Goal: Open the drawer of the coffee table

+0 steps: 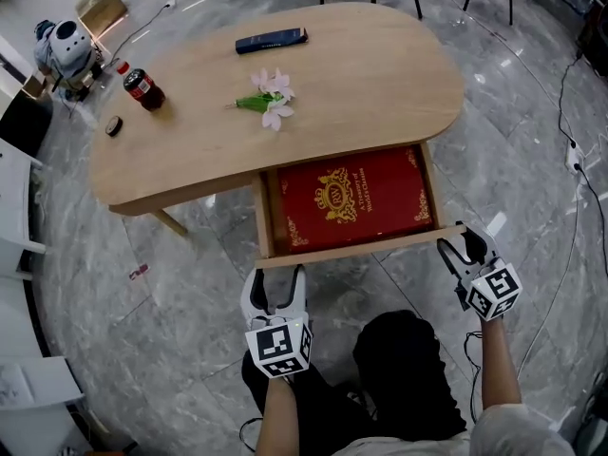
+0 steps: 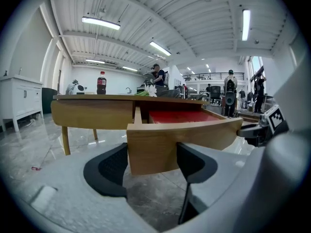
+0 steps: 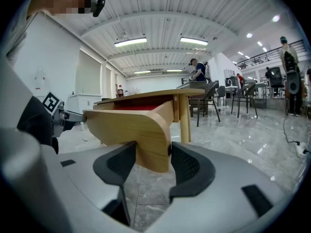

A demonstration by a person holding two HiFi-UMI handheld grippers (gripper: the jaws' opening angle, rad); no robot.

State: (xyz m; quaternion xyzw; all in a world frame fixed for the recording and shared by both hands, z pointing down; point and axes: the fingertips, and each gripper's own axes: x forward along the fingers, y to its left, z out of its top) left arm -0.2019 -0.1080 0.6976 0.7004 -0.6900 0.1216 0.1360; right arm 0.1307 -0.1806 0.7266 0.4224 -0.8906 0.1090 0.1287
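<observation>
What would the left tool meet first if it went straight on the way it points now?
The drawer front, at its left end: it stands between the jaws of the left tool, which are closed on it. Behind it, probably, lies the red book.

The light wooden table [image 1: 380, 74] carries a dark flat box [image 1: 272, 40] near its far edge, pale flowers [image 1: 268, 99] mid-top, and an upright cola bottle [image 1: 143, 89] and a small dark disc [image 1: 113, 126] towards its left end.
</observation>
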